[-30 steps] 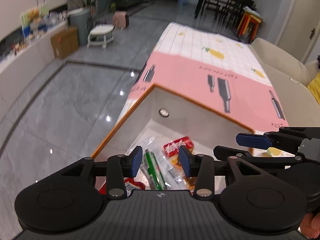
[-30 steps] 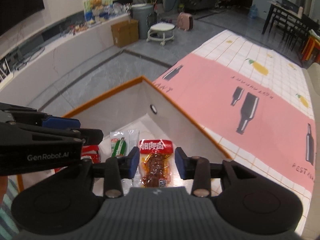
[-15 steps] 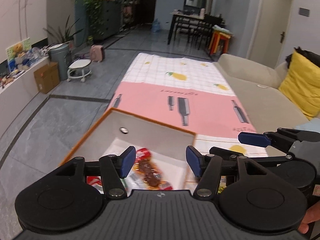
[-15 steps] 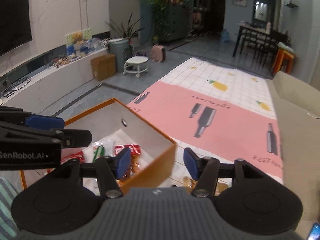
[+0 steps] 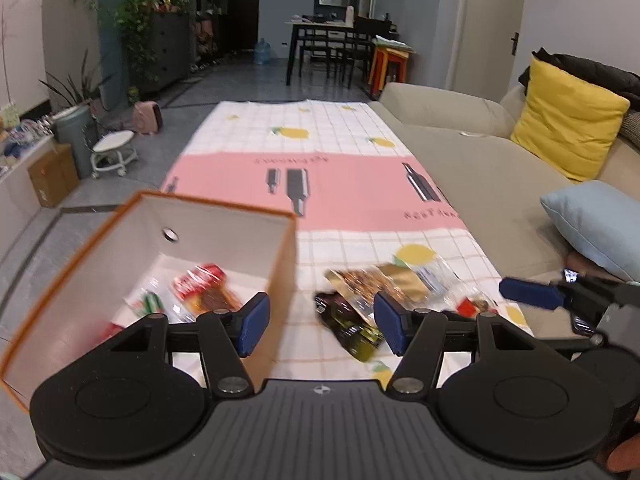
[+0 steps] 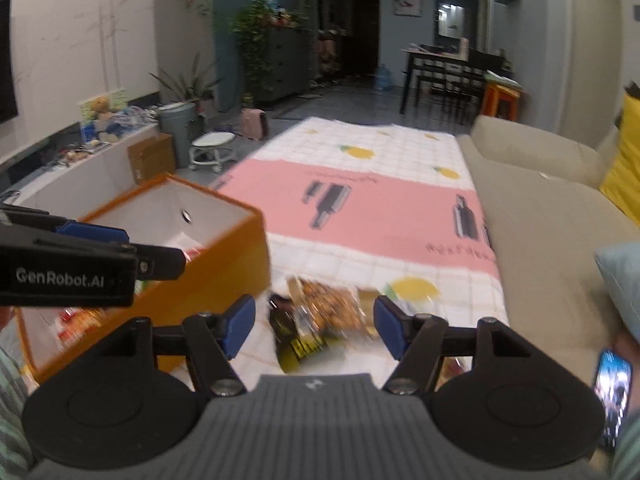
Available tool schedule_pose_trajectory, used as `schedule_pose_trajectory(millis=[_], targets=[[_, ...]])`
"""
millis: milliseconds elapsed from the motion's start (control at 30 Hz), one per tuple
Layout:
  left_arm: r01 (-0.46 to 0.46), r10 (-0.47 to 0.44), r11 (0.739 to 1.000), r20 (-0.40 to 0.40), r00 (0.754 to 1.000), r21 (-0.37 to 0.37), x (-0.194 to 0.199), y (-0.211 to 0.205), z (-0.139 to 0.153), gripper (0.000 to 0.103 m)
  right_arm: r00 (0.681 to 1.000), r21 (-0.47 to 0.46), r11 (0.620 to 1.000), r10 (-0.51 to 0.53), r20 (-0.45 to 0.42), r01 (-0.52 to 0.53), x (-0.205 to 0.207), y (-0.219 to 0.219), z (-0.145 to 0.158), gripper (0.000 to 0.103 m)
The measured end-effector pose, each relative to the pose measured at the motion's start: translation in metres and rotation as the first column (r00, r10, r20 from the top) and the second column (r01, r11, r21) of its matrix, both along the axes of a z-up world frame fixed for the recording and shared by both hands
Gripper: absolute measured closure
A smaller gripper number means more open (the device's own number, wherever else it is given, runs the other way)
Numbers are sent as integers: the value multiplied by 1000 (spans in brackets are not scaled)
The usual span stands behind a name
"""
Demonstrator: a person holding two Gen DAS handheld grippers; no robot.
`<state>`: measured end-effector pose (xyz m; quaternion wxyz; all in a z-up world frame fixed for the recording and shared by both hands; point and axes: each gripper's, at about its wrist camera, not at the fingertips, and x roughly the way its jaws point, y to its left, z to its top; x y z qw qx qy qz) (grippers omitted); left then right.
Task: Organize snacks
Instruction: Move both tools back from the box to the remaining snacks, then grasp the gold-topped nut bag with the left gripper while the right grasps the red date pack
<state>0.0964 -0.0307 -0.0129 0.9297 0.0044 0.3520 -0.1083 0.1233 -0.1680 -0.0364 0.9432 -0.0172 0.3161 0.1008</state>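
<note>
Left wrist view: the left gripper hangs level and low over the bench, its fingers spread wide with nothing between them. One finger sits in front of the near corner of the orange box, the other over the loose snack packets lying on the checked cloth just to the right of the box. Inside the box a red packet and a green-striped one already lie flat. The loose packets look like light, crinkly film pouches: soft, slippery and easy to crush, so I judge a pinch on a sealed edge or corner safer than a squeeze across the filled middle. The dark packet lies nearest the fingers. The right gripper shows at the right edge, low beside the pile; from here I cannot tell its opening.

Right wrist view: the right gripper points forward and slightly down, fingers spread wide and empty, framing the pile. The dark packet and a clear packet of brown pieces overlap, touching, so lifting one may drag the other. The orange box stands just left of the pile, and the left gripper reaches across in front of it.
</note>
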Motion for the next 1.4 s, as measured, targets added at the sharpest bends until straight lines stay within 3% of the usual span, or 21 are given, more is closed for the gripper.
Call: schedule_pose_trajectory(millis=[467,733,833,933,1033,1233,1400], targets=[[69,-68,998,-107,992,8,14,-31,-57,34,987,-104,988,-123,-107,112,15,-34,-71,41],[87,-85,996,-148,985,3,43,-40,-76,24,968,-129,971,-218,-124,203,48,-60,-92,34],[94,-94,996,-143,985,-5,55,-44,-78,24,959,-124,967,-240,-151,223,59,-68,-96,33],[139,-133,989,-117,984,44,68,-55,-77,22,954,-121,965,-249,-166,231,68,-73,-100,30],[210,-199,972,-108,974,103,84,-68,-77,18,952,-114,967,-247,-181,229,78,-78,-103,28],[351,-322,921,-178,930,170,118,-90,-84,17,947,-100,969,-243,-212,227,93,-84,-111,28],[476,-419,845,-253,872,242,134,-103,-98,17,950,-86,974,-224,-219,210,98,-86,-114,28]])
